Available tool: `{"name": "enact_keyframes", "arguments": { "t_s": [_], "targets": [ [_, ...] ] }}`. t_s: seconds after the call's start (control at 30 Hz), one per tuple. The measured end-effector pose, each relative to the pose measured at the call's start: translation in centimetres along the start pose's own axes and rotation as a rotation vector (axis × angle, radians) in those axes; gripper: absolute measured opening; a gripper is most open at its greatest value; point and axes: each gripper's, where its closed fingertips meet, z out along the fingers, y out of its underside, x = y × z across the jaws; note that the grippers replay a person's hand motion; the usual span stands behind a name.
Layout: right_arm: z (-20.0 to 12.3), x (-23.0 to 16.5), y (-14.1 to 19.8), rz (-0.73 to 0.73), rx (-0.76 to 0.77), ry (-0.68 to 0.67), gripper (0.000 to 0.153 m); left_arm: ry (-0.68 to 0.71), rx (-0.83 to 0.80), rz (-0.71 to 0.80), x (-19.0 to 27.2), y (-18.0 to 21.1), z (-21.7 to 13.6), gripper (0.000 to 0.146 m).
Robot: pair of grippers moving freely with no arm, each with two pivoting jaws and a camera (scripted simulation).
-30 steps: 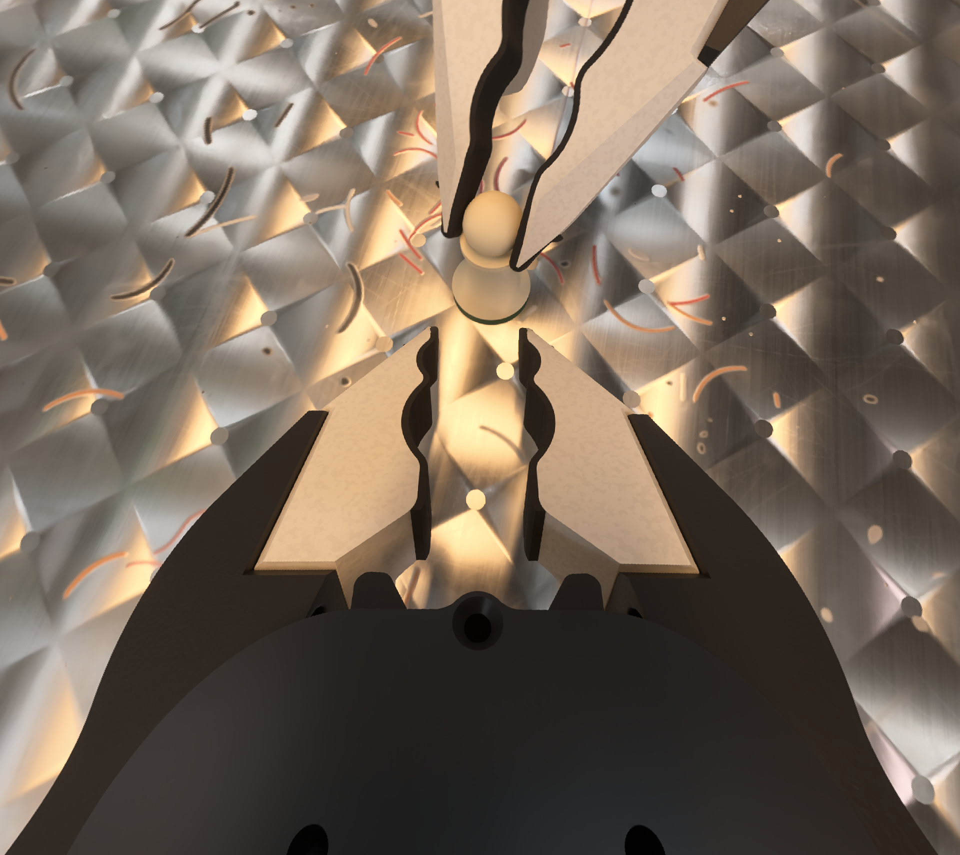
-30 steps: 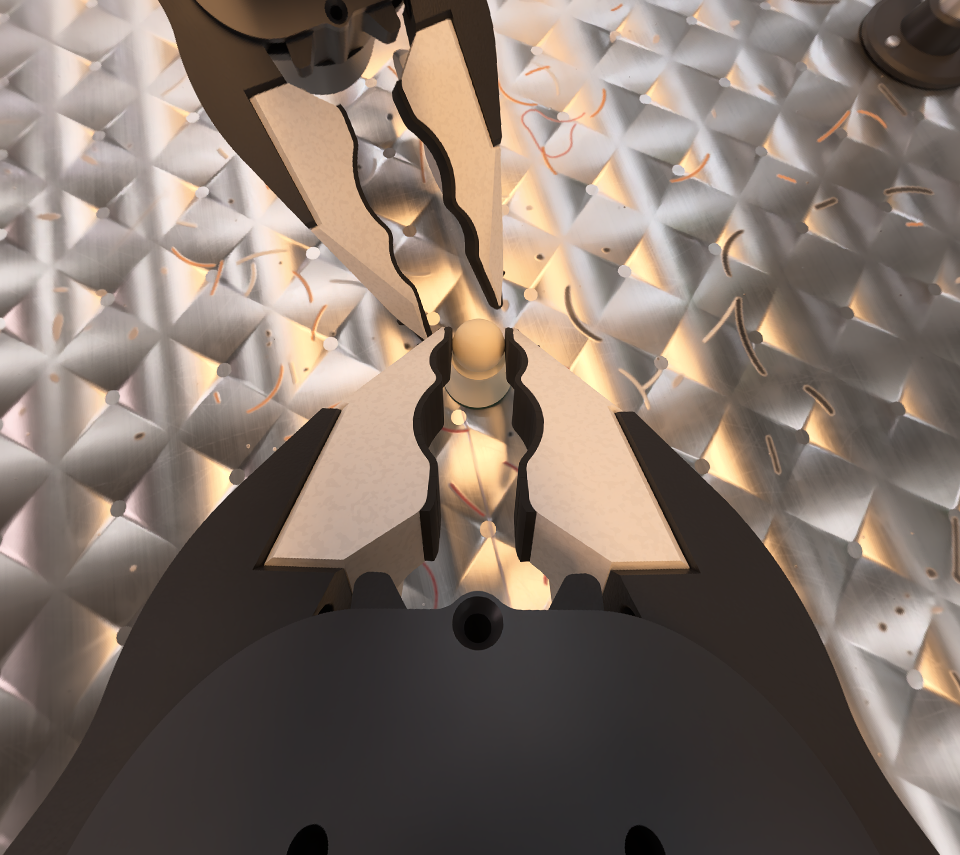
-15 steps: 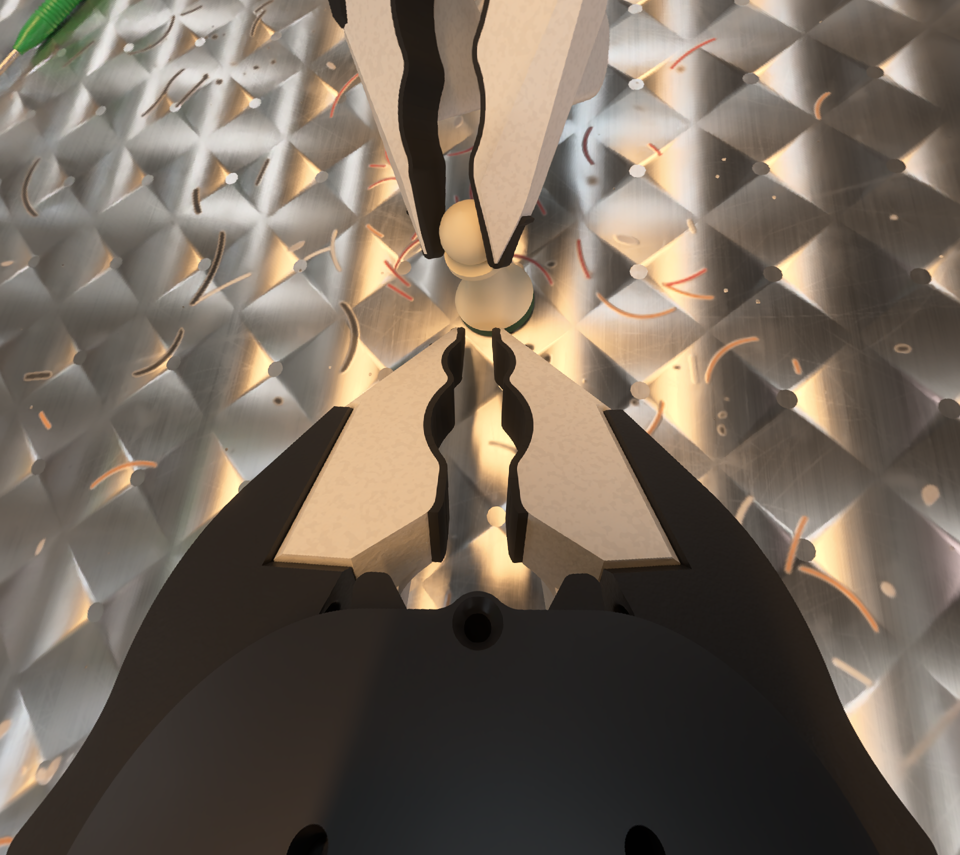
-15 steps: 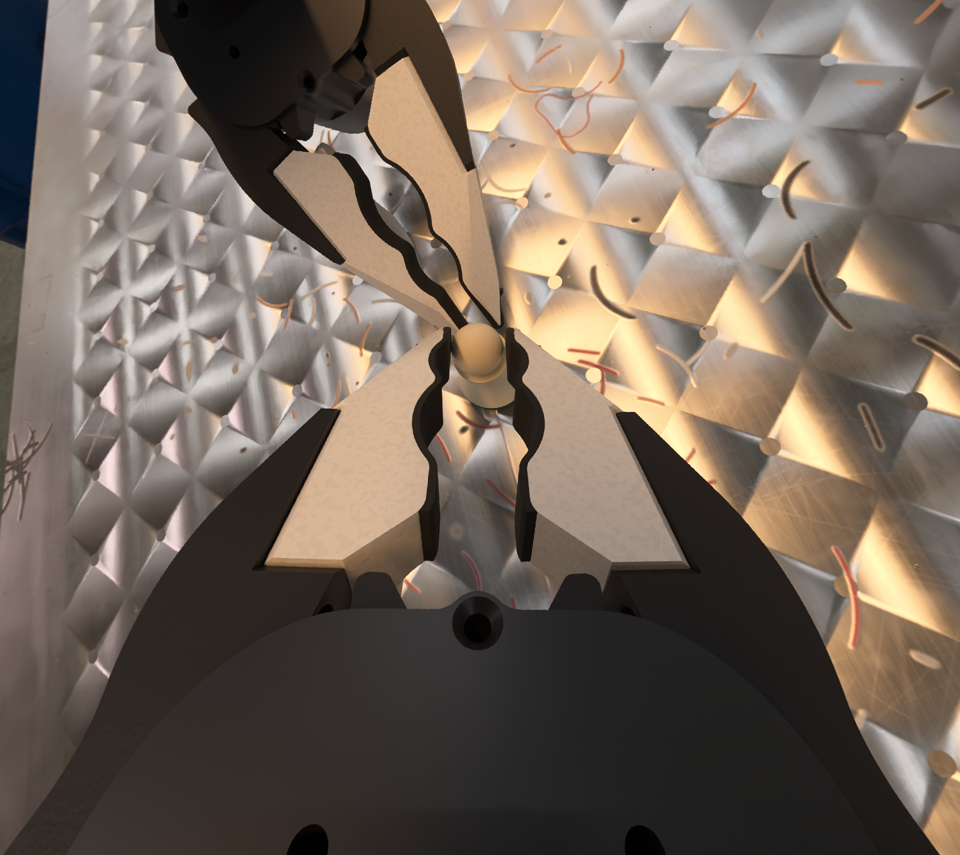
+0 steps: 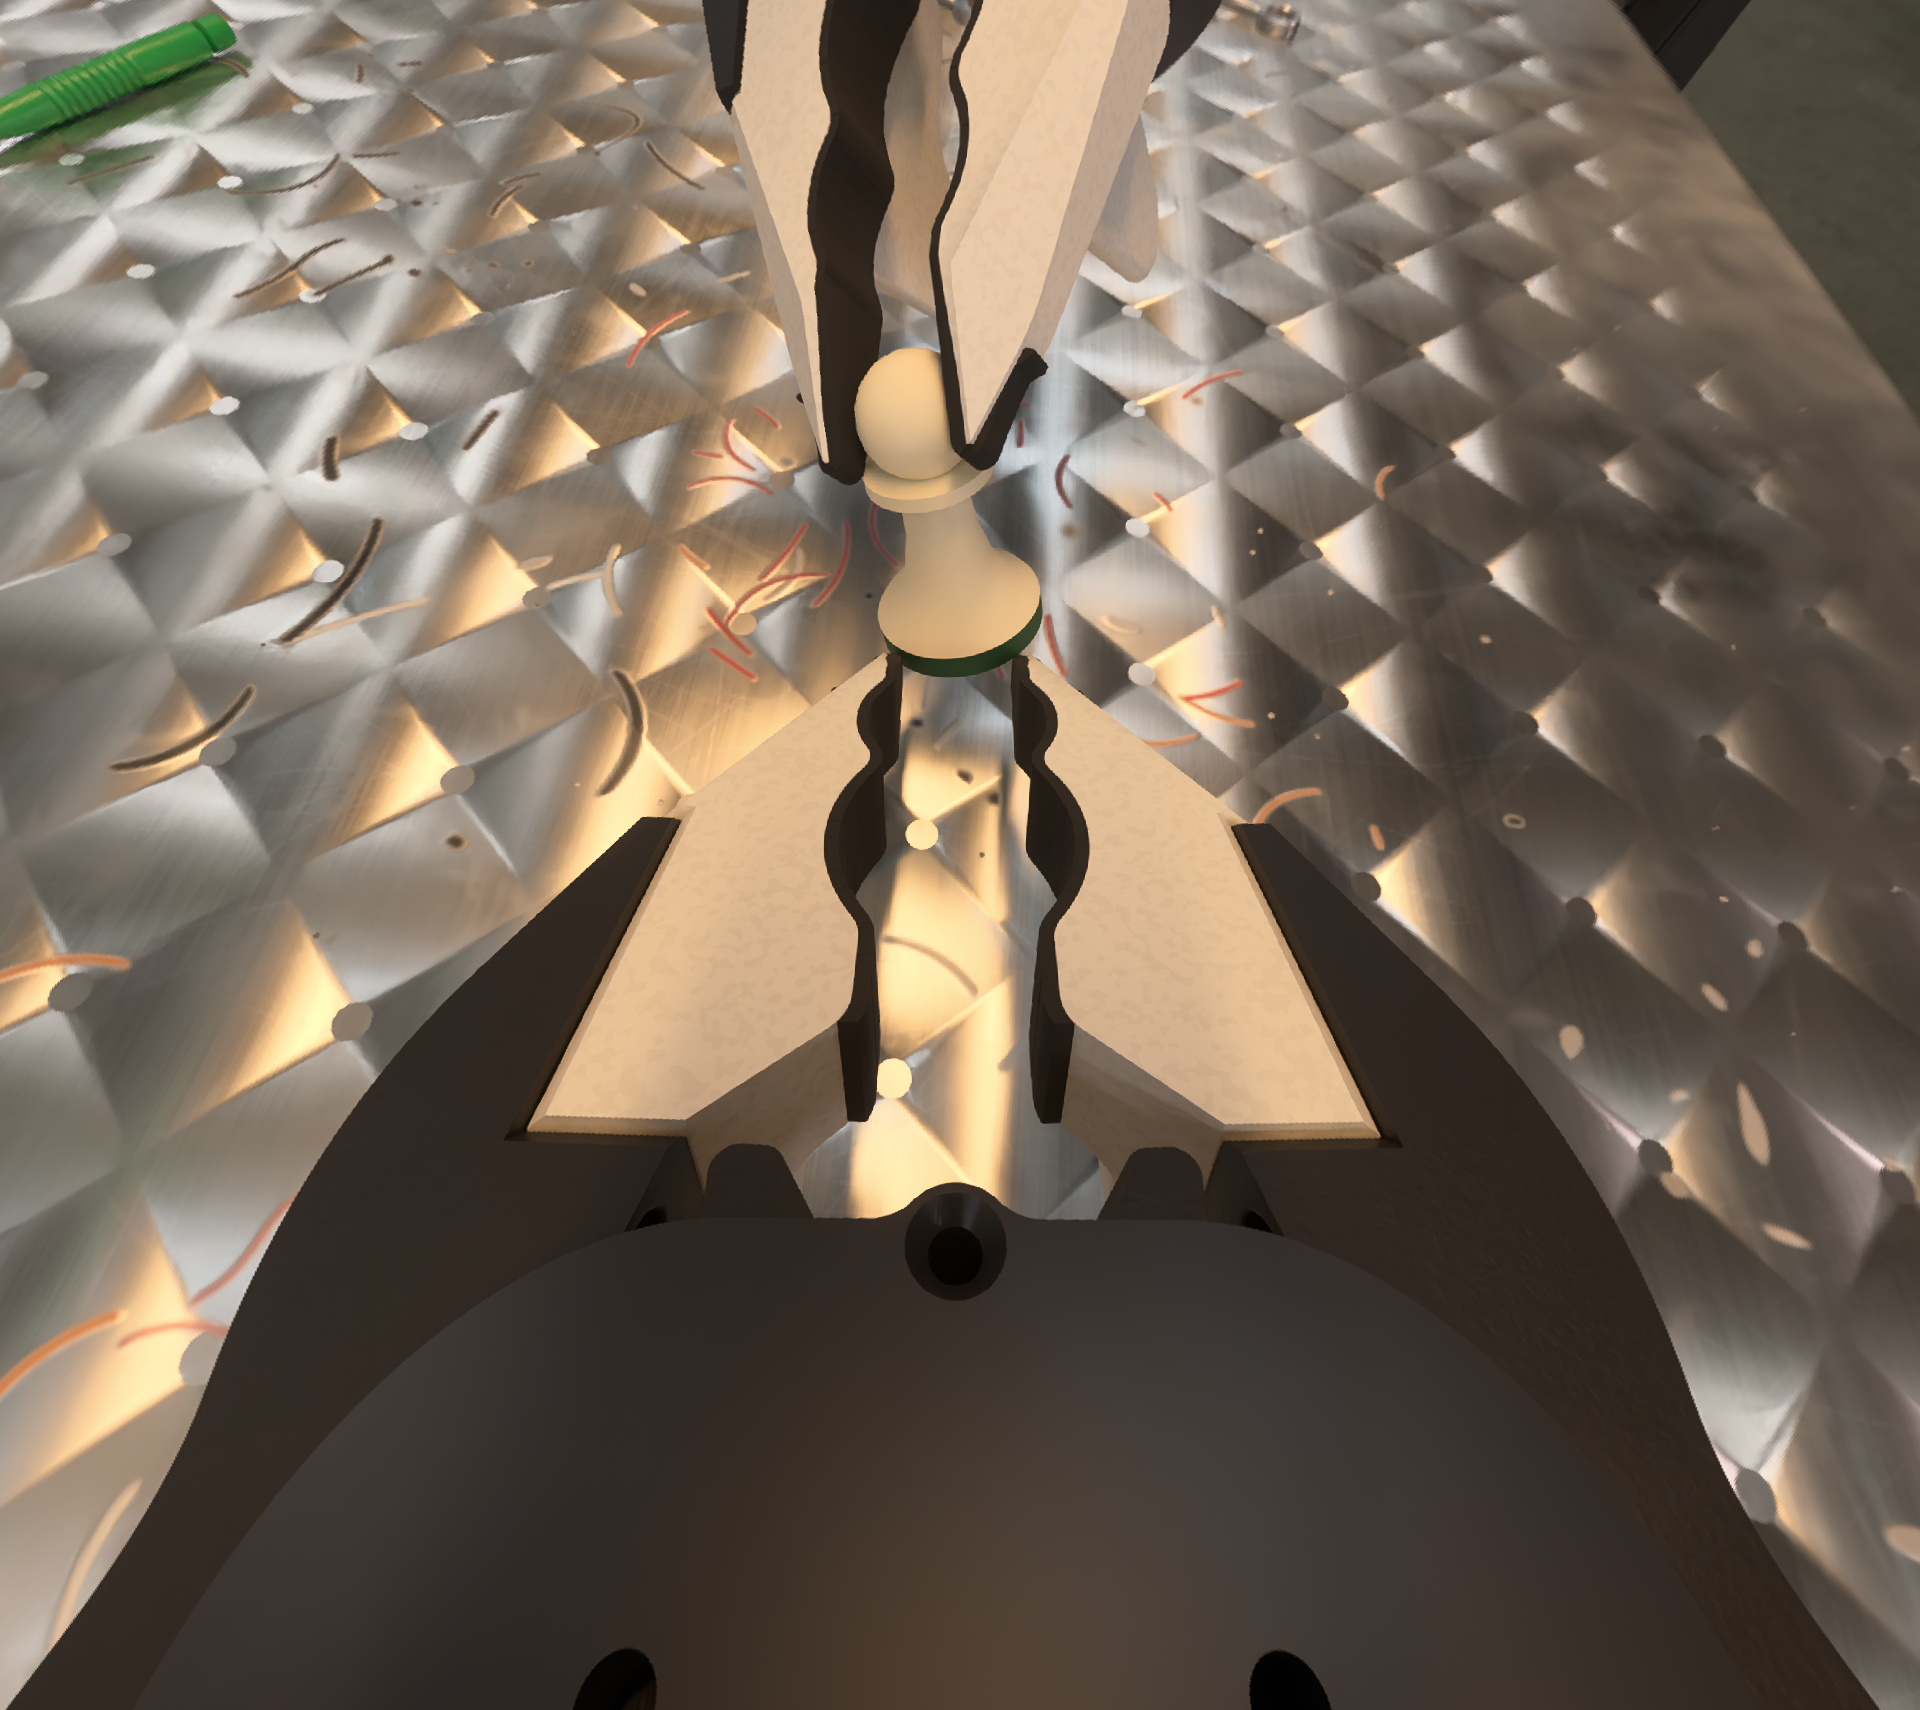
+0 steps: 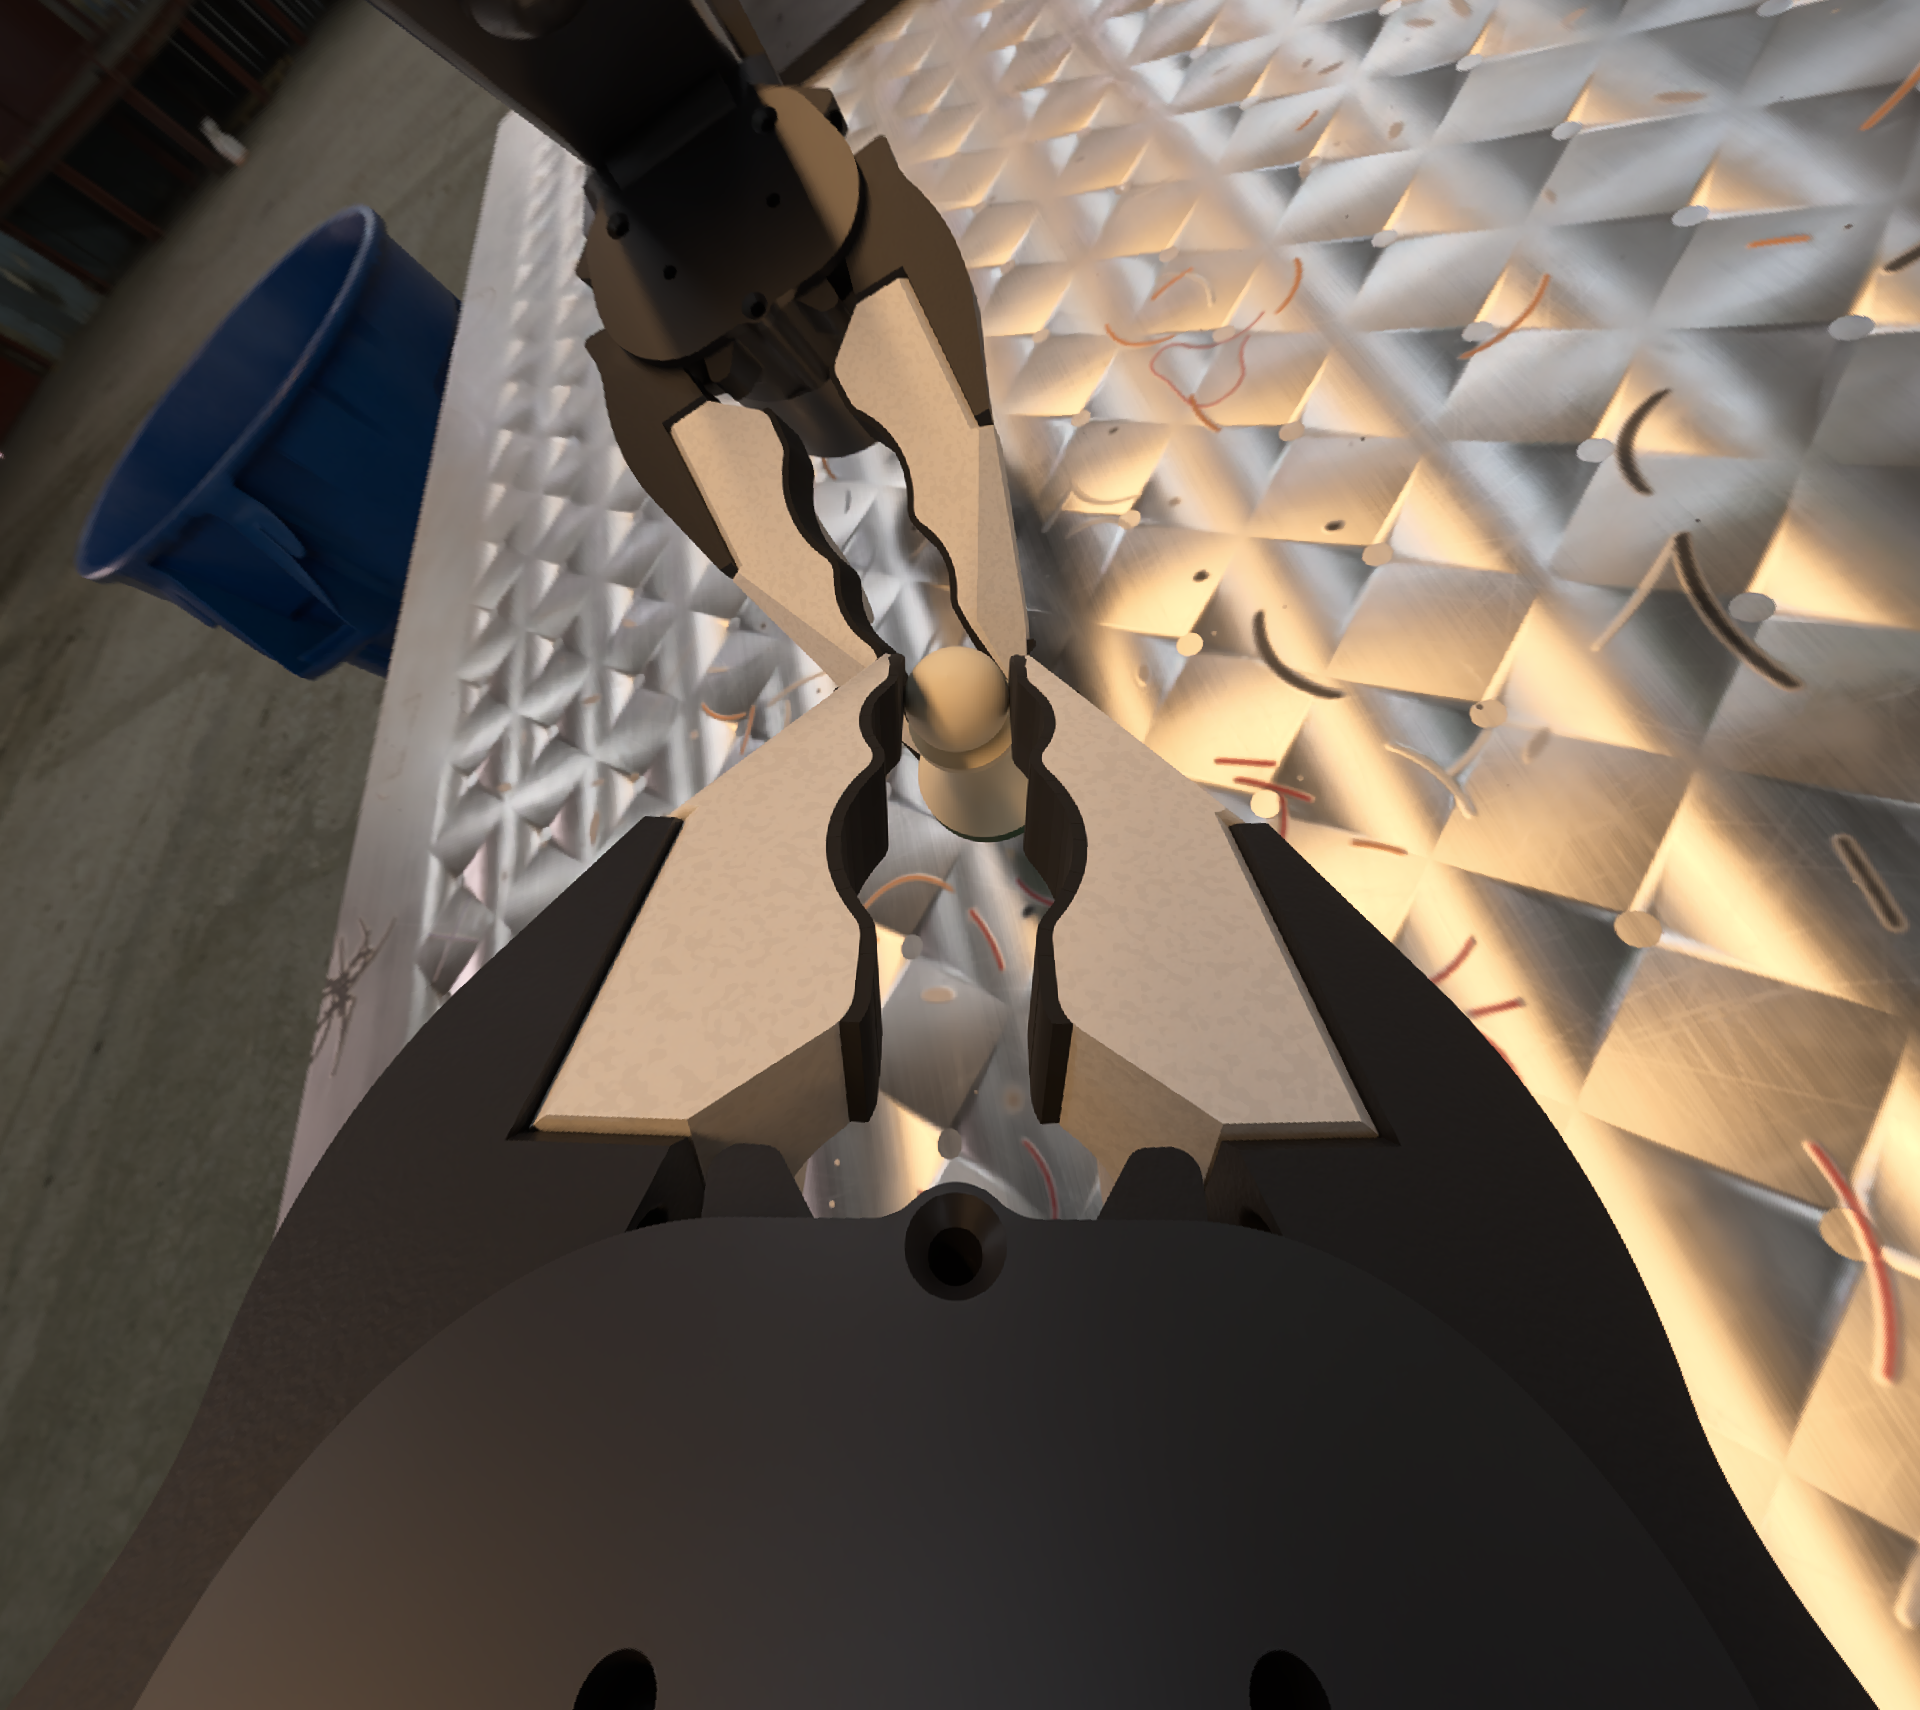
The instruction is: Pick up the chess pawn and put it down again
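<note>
While right tongs (image 6: pixel 953 704) grip pawn (image 6: pixel 951 704), only left view shows pen (image 5: pixel 109 76).

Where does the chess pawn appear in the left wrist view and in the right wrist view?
Left wrist view: the chess pawn is above centre, its ball head between the right gripper fingertips coming from the top.
Right wrist view: the pawn is at centre, between that view's own fingertips.
Shared landmark: the red curved marks on the metal table beside the pawn.
</note>
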Motion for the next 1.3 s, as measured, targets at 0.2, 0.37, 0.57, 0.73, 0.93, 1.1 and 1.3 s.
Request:
{"name": "enact_keyframes", "arguments": {
  "t_s": [0.2,0.37,0.57,0.73,0.93,1.1,1.3],
  "targets": [
    [-0.3,-0.4,-0.6,0.013,0.035,-0.025,0.020,-0.029,0.025,0.029,0.0,-0.6,-0.3,0.020],
    [-0.4,-0.5,-0.8,0.003,0.043,-0.019,0.020,-0.064,0.027,0.074,-0.1,-0.8,-0.4,0.020],
    [0.2,0.4,0.1,-0.036,-0.011,0.059,0.020,-0.062,-0.049,0.050,-0.7,0.3,-0.3,0.028],
    [1.2,2.0,2.0,-0.124,-0.137,0.191,0.020,-0.093,-0.126,0.072,-1.1,1.6,-0.8,0.042],
    [1.4,2.3,2.2,-0.161,-0.189,0.243,0.020,-0.086,-0.145,0.060,-1.1,2.2,-0.7,0.043],
    [1.9,2.6,2.5,-0.163,-0.185,0.242,0.038,-0.087,-0.139,0.046,-1.3,2.2,-0.7,0.043],
    [1.6,2.3,2.2,-0.162,-0.170,0.229,0.041,-0.085,-0.136,0.045,-1.2,2.2,-0.7,0.043]
  ]
}}
